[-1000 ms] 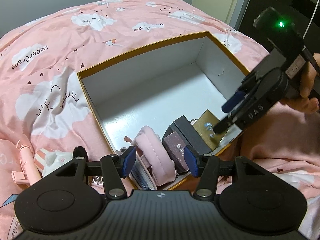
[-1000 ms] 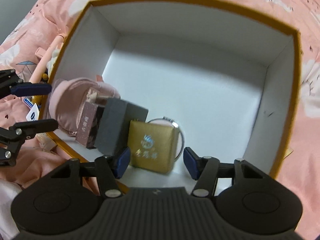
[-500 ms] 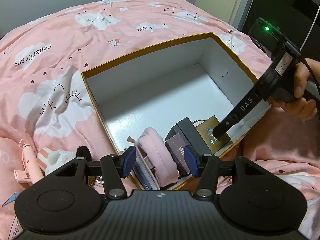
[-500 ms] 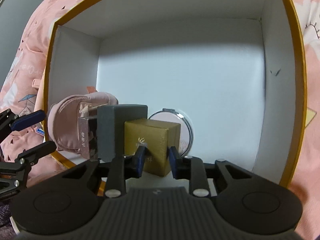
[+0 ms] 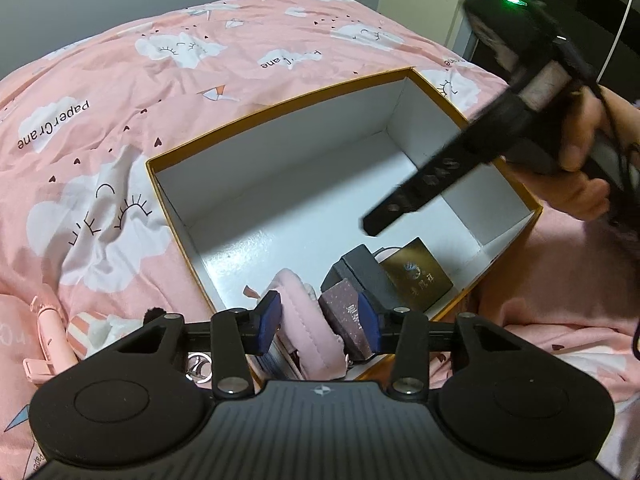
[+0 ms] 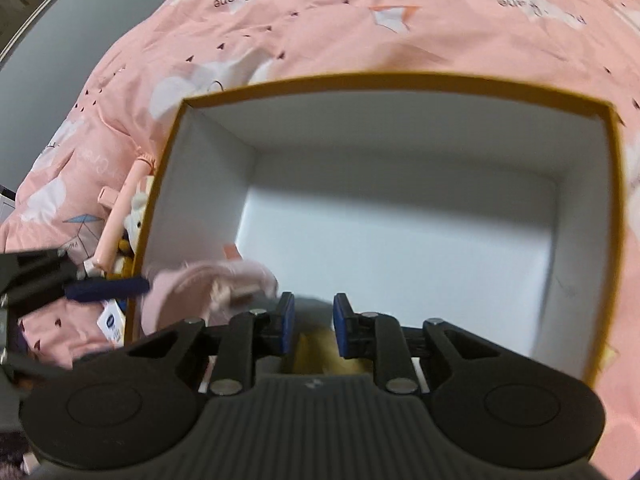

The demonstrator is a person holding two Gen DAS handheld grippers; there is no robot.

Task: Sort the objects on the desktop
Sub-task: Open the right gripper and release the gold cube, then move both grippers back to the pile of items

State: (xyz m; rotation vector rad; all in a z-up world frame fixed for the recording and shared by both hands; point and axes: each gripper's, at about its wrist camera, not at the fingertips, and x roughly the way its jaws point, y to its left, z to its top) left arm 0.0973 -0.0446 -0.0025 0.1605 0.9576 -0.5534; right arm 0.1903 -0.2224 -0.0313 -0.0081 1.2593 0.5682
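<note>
Pink bedspread (image 5: 120, 128); box (image 5: 276, 106) half bare

gold box (image 6: 316, 354) blurred behind right gripper (image 6: 314, 322)

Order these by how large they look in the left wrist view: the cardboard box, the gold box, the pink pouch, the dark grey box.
1. cardboard box, clearly largest
2. pink pouch, though it lies nearest the camera
3. gold box and dark grey box: look alike, and the grey one is partly hidden, so unranked
</note>
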